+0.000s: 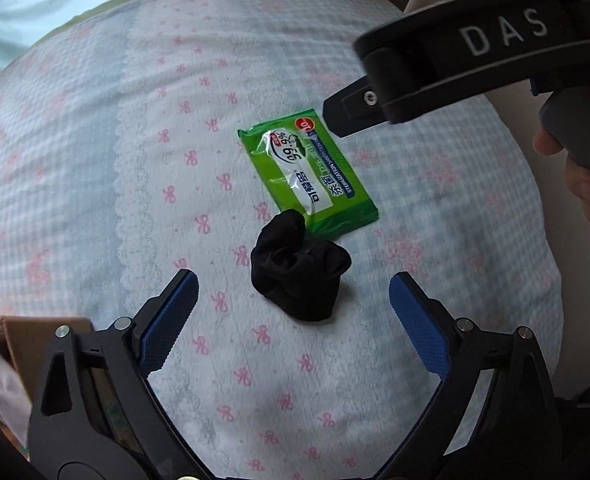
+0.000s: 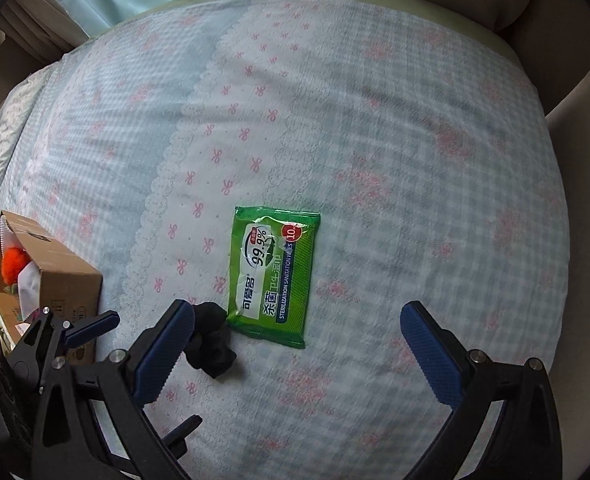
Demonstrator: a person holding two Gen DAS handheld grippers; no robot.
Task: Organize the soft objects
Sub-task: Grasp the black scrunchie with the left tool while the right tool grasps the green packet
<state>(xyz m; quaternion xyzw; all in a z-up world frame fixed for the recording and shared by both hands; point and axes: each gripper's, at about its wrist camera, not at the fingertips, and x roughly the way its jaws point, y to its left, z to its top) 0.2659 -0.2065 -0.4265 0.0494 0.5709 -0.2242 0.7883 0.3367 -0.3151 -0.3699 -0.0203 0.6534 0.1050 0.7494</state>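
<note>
Two grippers: left gripper (image 1: pixel 293 304) and right gripper (image 2: pixel 297 344) both spread, empty.
Black sock (image 1: pixel 299 270): bunched, touching green wipes pack (image 1: pixel 309 178).

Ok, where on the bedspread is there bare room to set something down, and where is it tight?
Free: the checked stretch right of the green wipes pack, out to the bed's edge, and the wide bow-print band beyond the pack's far end. Crowded: the near left, where the black fabric bundle touches the pack's corner, with the cardboard box and the left gripper close by. Both grippers are open.
</note>
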